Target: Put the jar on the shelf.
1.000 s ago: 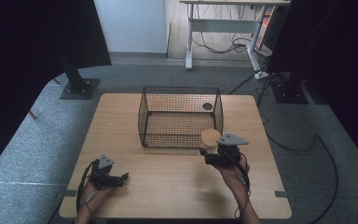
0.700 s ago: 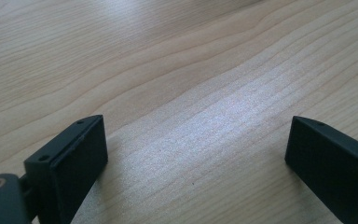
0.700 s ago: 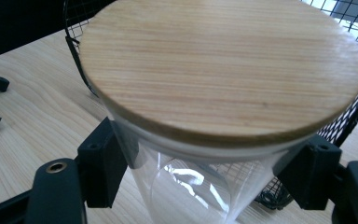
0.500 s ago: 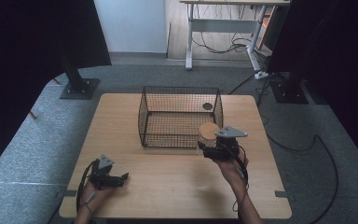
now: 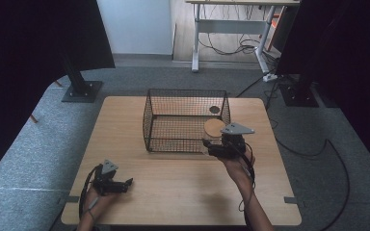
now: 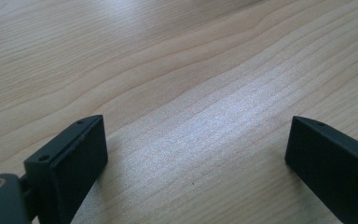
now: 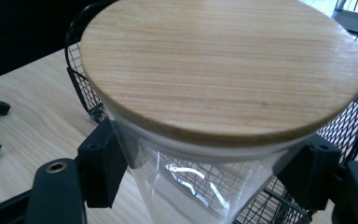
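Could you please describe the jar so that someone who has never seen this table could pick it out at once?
On the wooden table stands a black wire basket. At its front right corner, the right gripper clamps a clear glass jar. Its round, pale wooden lid sets it apart from the dark mesh behind.

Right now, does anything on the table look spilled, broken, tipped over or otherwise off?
Nothing stands out. The clear glass jar with the round wooden lid is upright in the right gripper, lid seated flat, beside the black wire basket. The left gripper rests open over the bare light wooden table.
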`<state>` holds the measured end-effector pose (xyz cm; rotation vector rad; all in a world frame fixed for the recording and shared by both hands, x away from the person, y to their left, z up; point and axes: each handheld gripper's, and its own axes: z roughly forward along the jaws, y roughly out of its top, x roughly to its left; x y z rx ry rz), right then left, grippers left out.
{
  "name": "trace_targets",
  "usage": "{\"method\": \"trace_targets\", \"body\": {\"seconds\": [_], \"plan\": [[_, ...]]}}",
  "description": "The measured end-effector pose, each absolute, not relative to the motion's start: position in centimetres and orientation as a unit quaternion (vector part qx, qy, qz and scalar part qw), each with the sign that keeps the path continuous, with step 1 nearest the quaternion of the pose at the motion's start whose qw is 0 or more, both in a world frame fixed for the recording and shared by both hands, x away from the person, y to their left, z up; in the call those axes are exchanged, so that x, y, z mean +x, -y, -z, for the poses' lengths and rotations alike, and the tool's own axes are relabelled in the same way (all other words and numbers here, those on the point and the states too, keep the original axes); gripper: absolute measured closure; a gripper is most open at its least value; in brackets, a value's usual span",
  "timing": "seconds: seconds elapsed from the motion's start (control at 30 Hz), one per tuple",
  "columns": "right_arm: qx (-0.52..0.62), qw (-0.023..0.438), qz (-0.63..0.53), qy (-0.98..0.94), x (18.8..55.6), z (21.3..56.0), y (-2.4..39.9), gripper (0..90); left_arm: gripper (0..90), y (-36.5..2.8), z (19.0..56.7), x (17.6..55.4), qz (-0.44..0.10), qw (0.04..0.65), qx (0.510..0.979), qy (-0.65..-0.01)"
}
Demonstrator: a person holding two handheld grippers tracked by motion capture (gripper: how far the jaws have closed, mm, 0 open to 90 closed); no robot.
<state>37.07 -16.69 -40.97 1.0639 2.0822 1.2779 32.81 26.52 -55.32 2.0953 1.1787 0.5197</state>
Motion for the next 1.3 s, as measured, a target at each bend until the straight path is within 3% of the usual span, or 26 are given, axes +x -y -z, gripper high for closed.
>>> {"method": "trace_targets", "body": {"seconds": [0.5,1.3], "plan": [[0.386,0.25,-0.469,-0.754,39.0,39.5,15.7,25.8,5.3,-26.5,55.3,32.8,-0.198,0.334,0.803,-0.452],[0.4,0.259,-0.456,-0.751,42.5,40.5,14.4,25.8,5.2,-26.5,55.3,32.8,-0.198,0.334,0.803,-0.452]]}}
